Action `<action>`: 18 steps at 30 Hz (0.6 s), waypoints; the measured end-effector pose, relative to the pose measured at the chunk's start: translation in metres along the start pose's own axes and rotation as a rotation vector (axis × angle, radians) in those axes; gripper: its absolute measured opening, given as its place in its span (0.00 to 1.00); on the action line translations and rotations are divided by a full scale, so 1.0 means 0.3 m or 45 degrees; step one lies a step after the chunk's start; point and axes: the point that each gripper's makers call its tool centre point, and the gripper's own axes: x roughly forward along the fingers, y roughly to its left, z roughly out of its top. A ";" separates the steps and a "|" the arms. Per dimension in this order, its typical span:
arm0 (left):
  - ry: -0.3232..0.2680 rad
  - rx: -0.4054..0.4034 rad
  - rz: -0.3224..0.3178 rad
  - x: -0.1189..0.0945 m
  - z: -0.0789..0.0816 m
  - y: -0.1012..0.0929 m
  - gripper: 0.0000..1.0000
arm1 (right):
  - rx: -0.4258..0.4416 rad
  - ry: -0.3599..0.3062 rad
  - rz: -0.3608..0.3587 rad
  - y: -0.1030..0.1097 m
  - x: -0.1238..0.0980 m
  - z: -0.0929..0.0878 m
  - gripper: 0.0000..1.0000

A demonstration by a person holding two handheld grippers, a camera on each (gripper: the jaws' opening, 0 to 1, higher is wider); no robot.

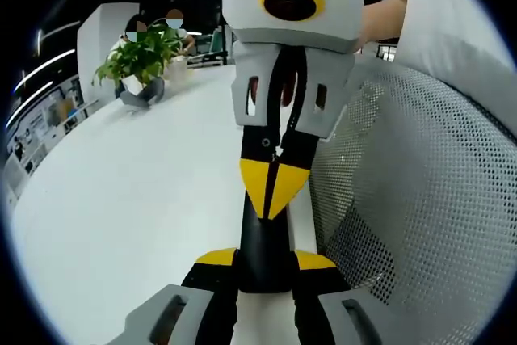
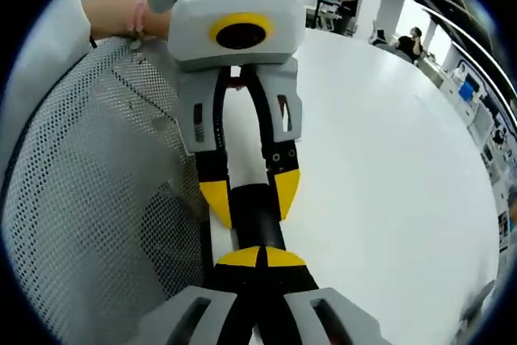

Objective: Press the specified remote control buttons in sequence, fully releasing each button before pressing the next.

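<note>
A black remote control (image 1: 260,236) is held end-on above the white table (image 1: 137,199). My left gripper (image 1: 265,261) is shut on it, one yellow tip on each side. My right gripper (image 1: 271,187) comes in from the top of the left gripper view, shut, with its yellow tips together in a point on the remote's upper face. In the right gripper view, my right gripper (image 2: 262,258) has its tips together over the remote control (image 2: 257,216). The left gripper (image 2: 249,195) clamps it from the far end. The buttons are hidden.
A grey mesh chair back (image 1: 420,199) stands close beside the grippers, also in the right gripper view (image 2: 89,199). A potted plant (image 1: 141,58) sits at the table's far end. A person's hand (image 2: 113,15) holds the left gripper. The table (image 2: 388,159) stretches wide and white.
</note>
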 end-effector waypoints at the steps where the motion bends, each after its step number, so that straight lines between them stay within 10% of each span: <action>1: 0.000 0.000 0.000 0.000 0.000 0.000 0.24 | 0.002 0.002 0.002 0.000 0.001 0.000 0.00; 18: -0.001 0.001 0.001 0.000 -0.001 0.003 0.24 | 0.055 -0.100 0.080 0.006 -0.016 -0.012 0.00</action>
